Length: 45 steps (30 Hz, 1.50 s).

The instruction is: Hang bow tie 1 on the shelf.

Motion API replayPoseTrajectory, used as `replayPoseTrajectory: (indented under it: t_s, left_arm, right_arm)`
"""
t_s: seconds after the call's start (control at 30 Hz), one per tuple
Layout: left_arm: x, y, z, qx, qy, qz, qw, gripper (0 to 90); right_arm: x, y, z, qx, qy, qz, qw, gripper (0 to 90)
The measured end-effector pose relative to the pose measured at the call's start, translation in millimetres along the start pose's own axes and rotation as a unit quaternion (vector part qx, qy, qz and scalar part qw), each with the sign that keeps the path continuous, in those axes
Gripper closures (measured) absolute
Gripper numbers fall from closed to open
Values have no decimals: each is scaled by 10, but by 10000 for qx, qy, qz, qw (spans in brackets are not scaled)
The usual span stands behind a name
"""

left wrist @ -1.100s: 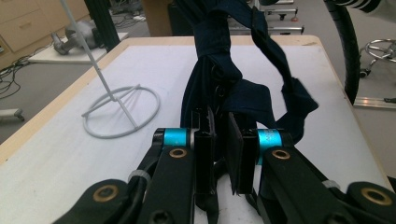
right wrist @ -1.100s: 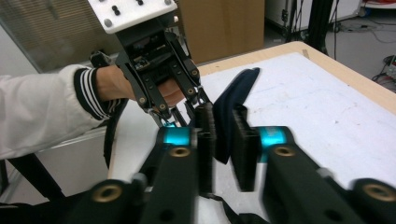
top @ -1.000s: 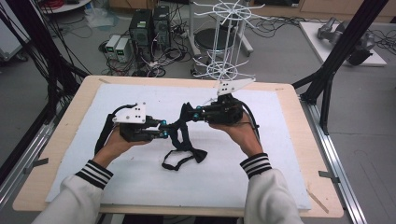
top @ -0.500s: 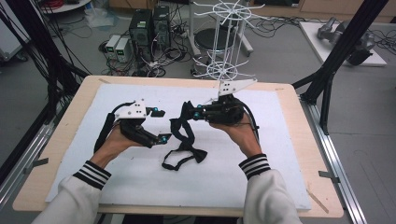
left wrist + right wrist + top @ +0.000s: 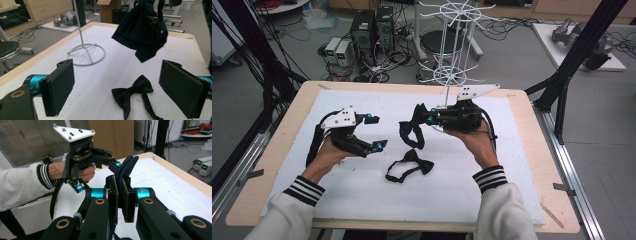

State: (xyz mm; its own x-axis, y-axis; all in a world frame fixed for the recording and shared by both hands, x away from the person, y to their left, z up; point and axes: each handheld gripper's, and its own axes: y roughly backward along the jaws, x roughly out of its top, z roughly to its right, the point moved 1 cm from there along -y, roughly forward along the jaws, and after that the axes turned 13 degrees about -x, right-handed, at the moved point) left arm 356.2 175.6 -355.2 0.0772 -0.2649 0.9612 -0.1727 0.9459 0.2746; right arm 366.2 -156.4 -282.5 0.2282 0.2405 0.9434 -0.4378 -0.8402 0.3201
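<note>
The bench (image 5: 532,150) was a pale wooden top, most of it covered by a white padded sheet (image 5: 362,200). On the sheet, near the far edge, stood a white wire rack (image 5: 452,60) on a ring base, its thin pole rising to tiers of spokes.

The left gripper (image 5: 374,132) was held above the left part of the sheet, its jaws wide apart with nothing between them; the left gripper view showed the two black pads (image 5: 60,90) separated by open space. The right gripper (image 5: 427,119) was held just in front of the rack's base, its jaws clamped on a dark navy bow tie (image 5: 412,131), which hung from them clear of the sheet. In the right gripper view the folded cloth stood squeezed between the two pads. A second, black bow tie (image 5: 409,166) lay flat on the sheet between the two hands, its strap looped beside it.

Beyond the bench the floor was grey, with computer towers (image 5: 372,30), small power units with green displays (image 5: 339,50), tangled cables and a round black stool (image 5: 439,42). Black frame posts (image 5: 582,45) rose at both sides.
</note>
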Motion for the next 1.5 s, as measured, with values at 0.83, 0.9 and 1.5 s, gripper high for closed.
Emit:
replayPoseTrajectory:
  t_s: [0.83, 0.9, 1.5]
  left_arm:
    - [-525, 467, 131, 494, 153, 694, 9962, 137]
    - [-557, 499, 140, 539, 176, 721, 9958, 137]
    - [-774, 619, 261, 733, 209, 959, 9925, 135]
  right_arm:
    - [40, 278, 122, -566, -83, 628, 9964, 860]
    - [47, 298, 137, -623, -109, 654, 9959, 860]
    - [194, 408, 276, -1046, -69, 921, 9902, 859]
